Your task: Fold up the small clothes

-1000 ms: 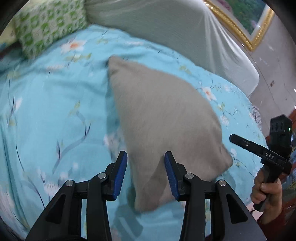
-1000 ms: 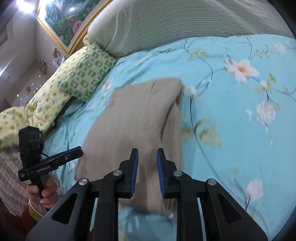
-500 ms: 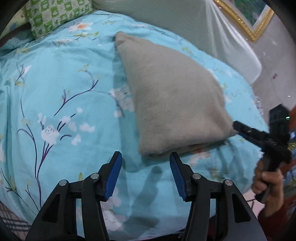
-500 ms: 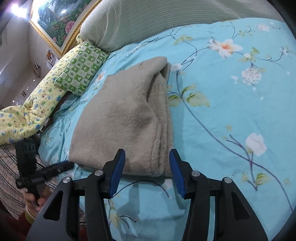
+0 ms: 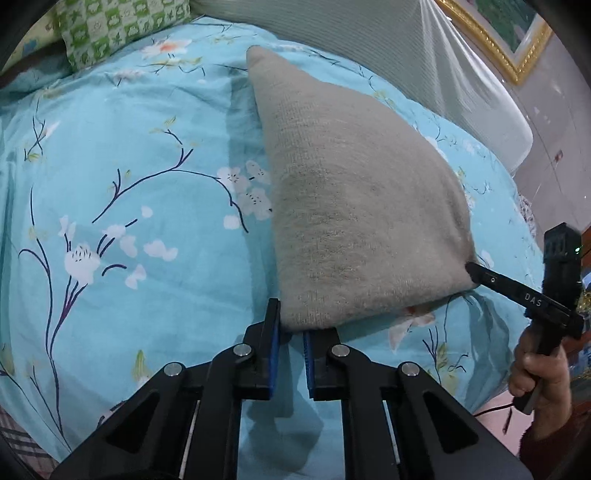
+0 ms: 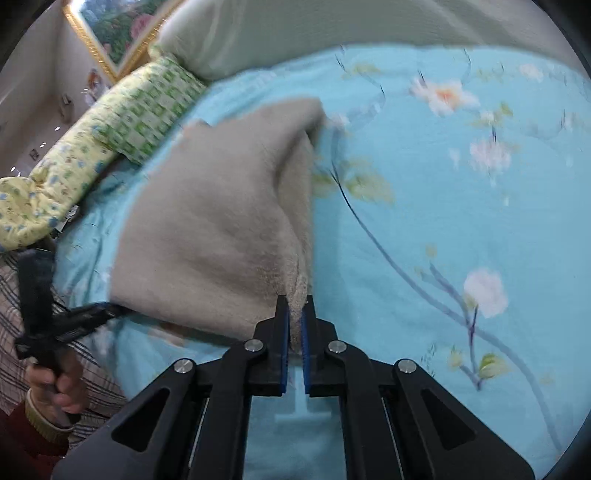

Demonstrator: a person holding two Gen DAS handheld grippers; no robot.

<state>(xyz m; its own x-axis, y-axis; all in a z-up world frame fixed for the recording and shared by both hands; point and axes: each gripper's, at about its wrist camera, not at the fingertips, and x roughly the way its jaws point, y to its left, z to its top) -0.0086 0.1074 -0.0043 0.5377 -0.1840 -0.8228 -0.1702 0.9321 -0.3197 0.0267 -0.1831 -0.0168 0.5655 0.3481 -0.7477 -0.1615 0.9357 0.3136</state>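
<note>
Jaws closing, each gripper point(image 5: 291, 325) point(image 6: 295, 314) pinches the beige cloth's point(image 5: 354, 206) near corner.

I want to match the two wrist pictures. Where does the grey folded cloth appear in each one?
Left wrist view: the grey folded cloth runs from top centre down to the left tongs, which are closing on its near corner.
Right wrist view: the cloth lies left of centre, its near right corner pinched in the right tongs.
Shared landmark: the green checked pillow.

text: "DAS" | on: right claw point(image 5: 476, 273) finger, white letters | view: left wrist
</note>
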